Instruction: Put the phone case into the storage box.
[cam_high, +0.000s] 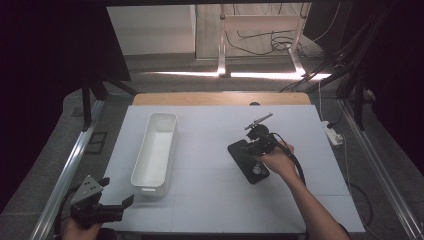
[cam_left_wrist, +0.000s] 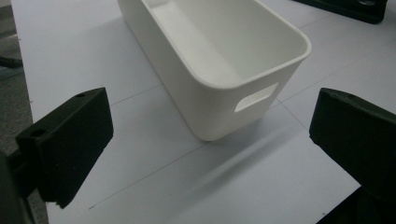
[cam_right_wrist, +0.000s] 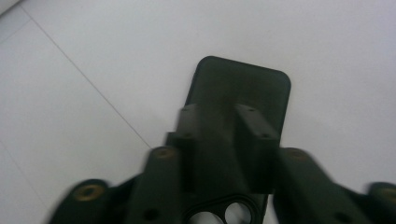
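Observation:
A black phone case (cam_high: 241, 154) lies flat on the white table right of centre, its camera cut-out at the near end. My right gripper (cam_high: 254, 144) is down on its far half, held by a hand reaching in from the bottom right. In the right gripper view the two jaws stand close together on the phone case (cam_right_wrist: 243, 81), so the right gripper (cam_right_wrist: 229, 112) is shut on it. My left gripper (cam_high: 119, 191) hovers at the table's near left corner, open and holding nothing. In its own view the left gripper (cam_left_wrist: 212, 119) faces the short end of a white bin (cam_left_wrist: 224, 102).
The long white bin (cam_high: 141, 150) sits left of centre, running away from me, with nothing inside. A white power strip (cam_high: 334, 136) lies off the table's right edge. Stand legs and cables fill the floor beyond the wooden far edge (cam_high: 220, 98).

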